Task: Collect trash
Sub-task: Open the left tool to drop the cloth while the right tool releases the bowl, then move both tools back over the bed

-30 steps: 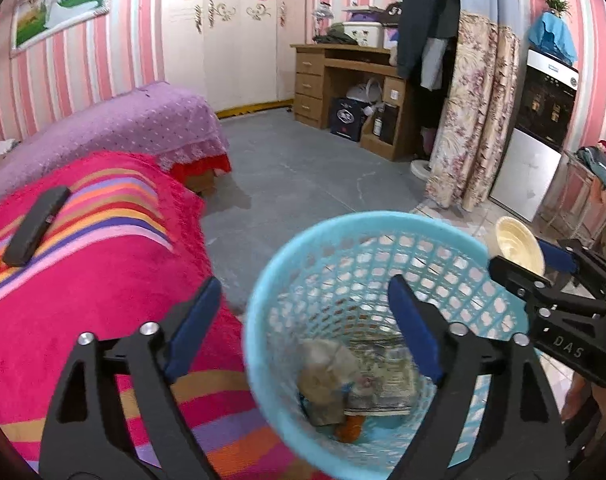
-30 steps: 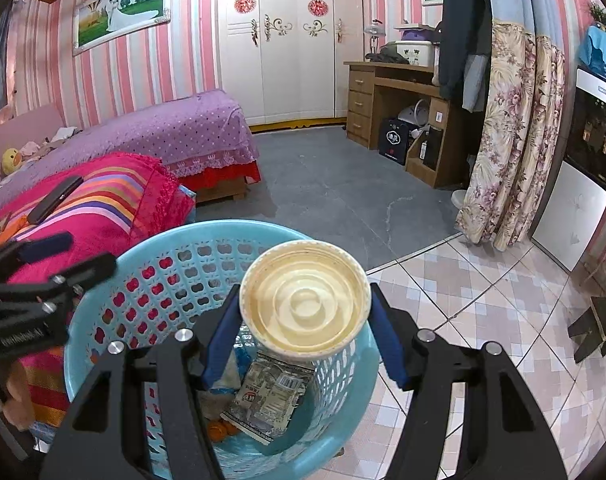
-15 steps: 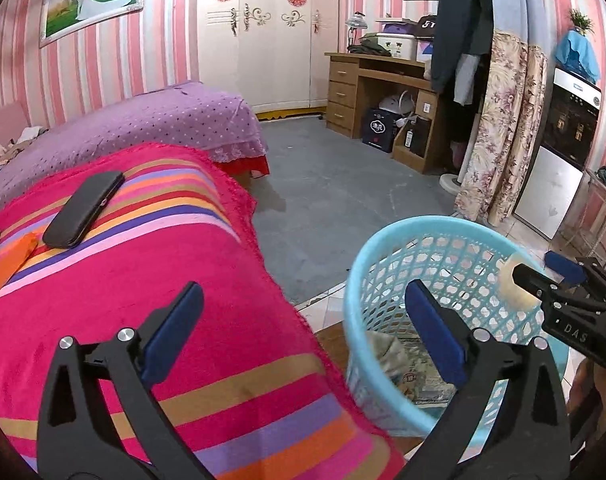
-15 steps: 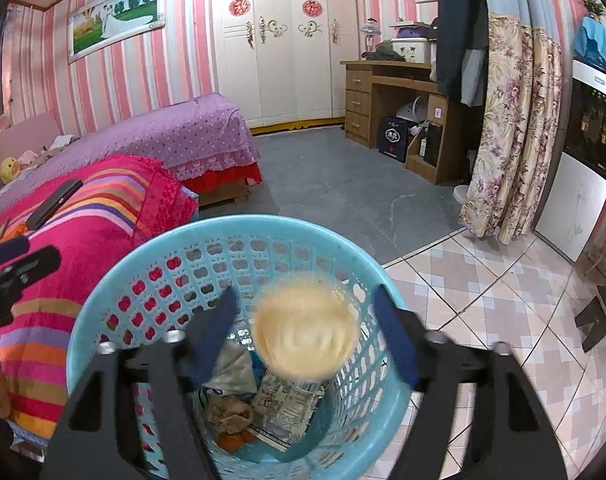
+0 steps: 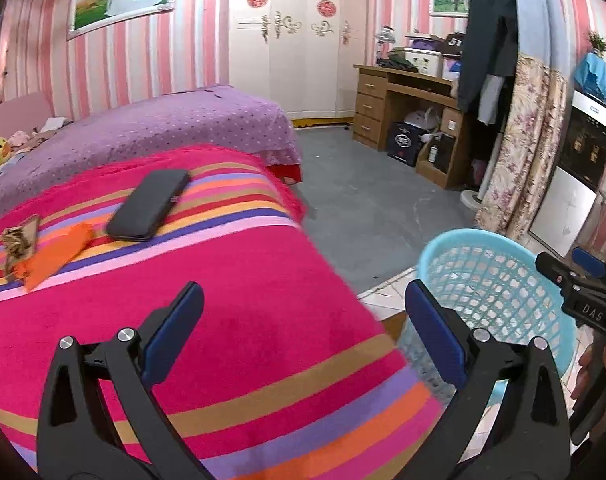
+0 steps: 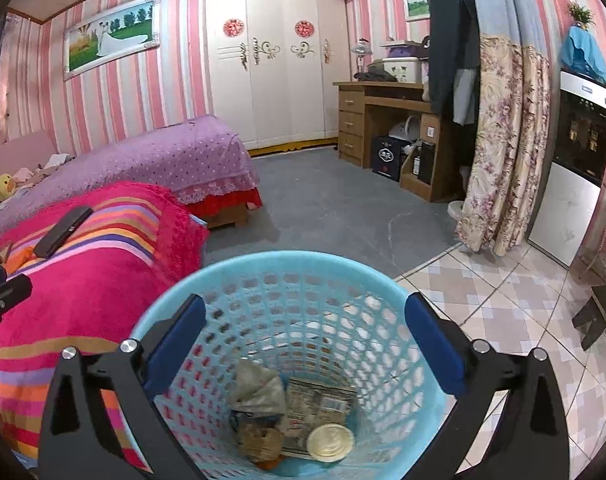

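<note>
**Cup in the basket, both grippers empty**

The right gripper (image 6: 305,334) hung above the light blue plastic laundry-style basket (image 6: 263,264), its jaws opening wide with nothing between them. At the bottom of the basket lay a cream-coloured round cup (image 6: 330,442), resting beside a printed wrapper (image 6: 319,404), a crumpled grey piece of paper (image 6: 259,388) and a brownish scrap (image 6: 259,442).

The left gripper (image 5: 303,320) stood over the bed's pink striped blanket (image 5: 231,292), jaws spread wide and empty. Further along the blanket lay a black phone-like case (image 5: 149,205), an orange wrapper (image 5: 55,254) just beside it, and a small brown crumpled wrapper (image 5: 17,240) touching the orange one at the left edge. In the left wrist view the basket (image 5: 467,240) sat on the tiled floor just beside the bed's corner, with the tip of the right gripper (image 5: 575,280) above its far rim and a hand (image 5: 595,368) behind it.

A purple bedspread (image 5: 163,128) covered the bed beyond.
</note>
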Motion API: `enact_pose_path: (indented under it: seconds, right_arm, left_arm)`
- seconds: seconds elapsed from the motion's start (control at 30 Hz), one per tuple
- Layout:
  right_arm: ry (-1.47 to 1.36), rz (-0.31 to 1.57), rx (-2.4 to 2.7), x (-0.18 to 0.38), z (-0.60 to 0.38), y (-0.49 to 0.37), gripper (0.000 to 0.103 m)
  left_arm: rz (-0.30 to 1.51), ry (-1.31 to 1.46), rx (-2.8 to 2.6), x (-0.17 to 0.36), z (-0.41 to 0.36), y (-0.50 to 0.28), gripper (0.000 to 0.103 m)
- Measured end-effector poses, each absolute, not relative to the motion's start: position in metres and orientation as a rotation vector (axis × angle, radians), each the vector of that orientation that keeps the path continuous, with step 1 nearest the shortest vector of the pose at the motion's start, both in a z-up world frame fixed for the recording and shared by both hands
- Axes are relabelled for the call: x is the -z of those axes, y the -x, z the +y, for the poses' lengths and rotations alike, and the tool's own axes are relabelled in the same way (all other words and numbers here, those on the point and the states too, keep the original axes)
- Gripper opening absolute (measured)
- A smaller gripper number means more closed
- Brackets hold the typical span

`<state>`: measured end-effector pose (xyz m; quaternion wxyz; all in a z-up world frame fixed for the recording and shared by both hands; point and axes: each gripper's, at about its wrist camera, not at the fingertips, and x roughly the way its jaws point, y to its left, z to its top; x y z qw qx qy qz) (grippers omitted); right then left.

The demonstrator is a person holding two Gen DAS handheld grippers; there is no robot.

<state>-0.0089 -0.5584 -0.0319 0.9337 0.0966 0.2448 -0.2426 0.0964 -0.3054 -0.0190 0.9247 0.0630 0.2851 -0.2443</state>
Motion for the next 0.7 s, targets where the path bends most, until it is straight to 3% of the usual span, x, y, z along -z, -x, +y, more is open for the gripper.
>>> enact_pose_path:
  seconds: [0.7]
  right_arm:
    - [-0.103, 0.501, 0.266, -0.002, -0.405, -0.101, 0.098]
  left_arm:
    - [0.565, -0.109, 0.286, -0.021, -0.126, -0.162, 0.097]
